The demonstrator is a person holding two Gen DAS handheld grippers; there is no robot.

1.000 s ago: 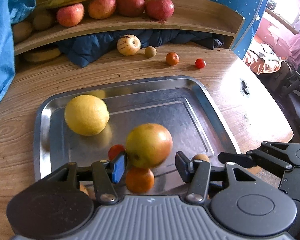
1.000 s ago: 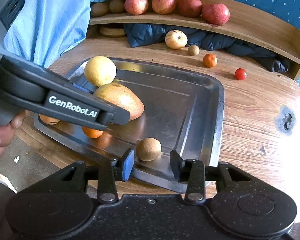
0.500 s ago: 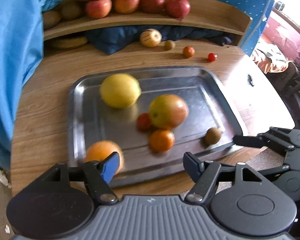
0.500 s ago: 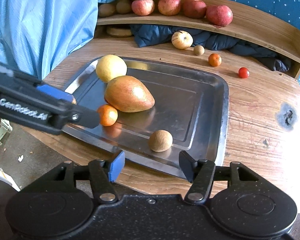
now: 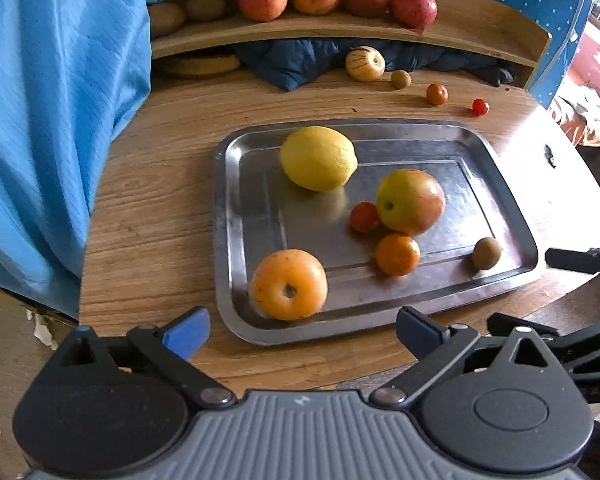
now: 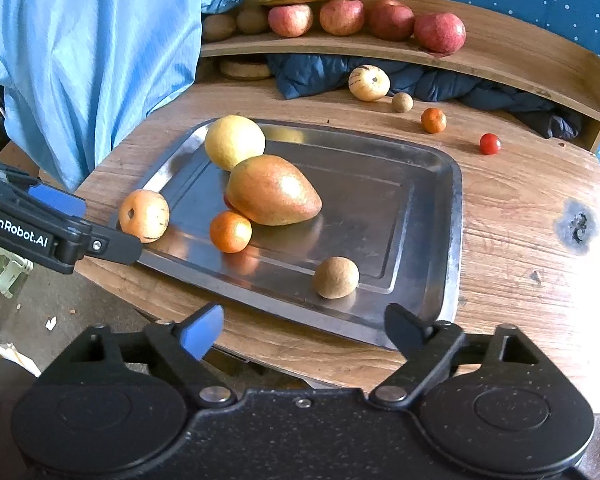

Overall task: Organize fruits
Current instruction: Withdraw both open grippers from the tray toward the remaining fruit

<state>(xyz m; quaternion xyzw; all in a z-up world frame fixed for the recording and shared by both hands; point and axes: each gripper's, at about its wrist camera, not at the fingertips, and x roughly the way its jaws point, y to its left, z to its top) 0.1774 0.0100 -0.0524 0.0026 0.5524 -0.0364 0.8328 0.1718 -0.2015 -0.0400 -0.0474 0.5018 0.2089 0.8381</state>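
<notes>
A metal tray (image 5: 236, 240) on the wooden table carries a lemon (image 5: 318, 158), a mango (image 5: 410, 202), a small tomato (image 5: 364, 217), a tangerine (image 5: 397, 254), an orange persimmon (image 5: 288, 290) and a small brown fruit (image 5: 487, 253). My left gripper (image 5: 302, 334) hovers over the tray's near edge just short of the persimmon, its jaws opening and empty. My right gripper (image 6: 304, 330) hangs at the tray's near edge below the brown fruit (image 6: 335, 277), its jaws also opening with nothing between them. The mango (image 6: 272, 190) hides most of the tomato in the right wrist view.
Behind the tray lie a striped melon (image 5: 365, 65), a brown fruit (image 5: 401, 79), a tangerine (image 5: 437, 94) and a cherry tomato (image 5: 480, 107). A curved shelf (image 5: 460, 24) holds apples and bananas over dark blue cloth. A person's blue garment (image 5: 60, 120) fills the left.
The left gripper let the mango go, widened and drew back to the left, bringing the persimmon into view. The right gripper's jaws spread away from the brown fruit.
</notes>
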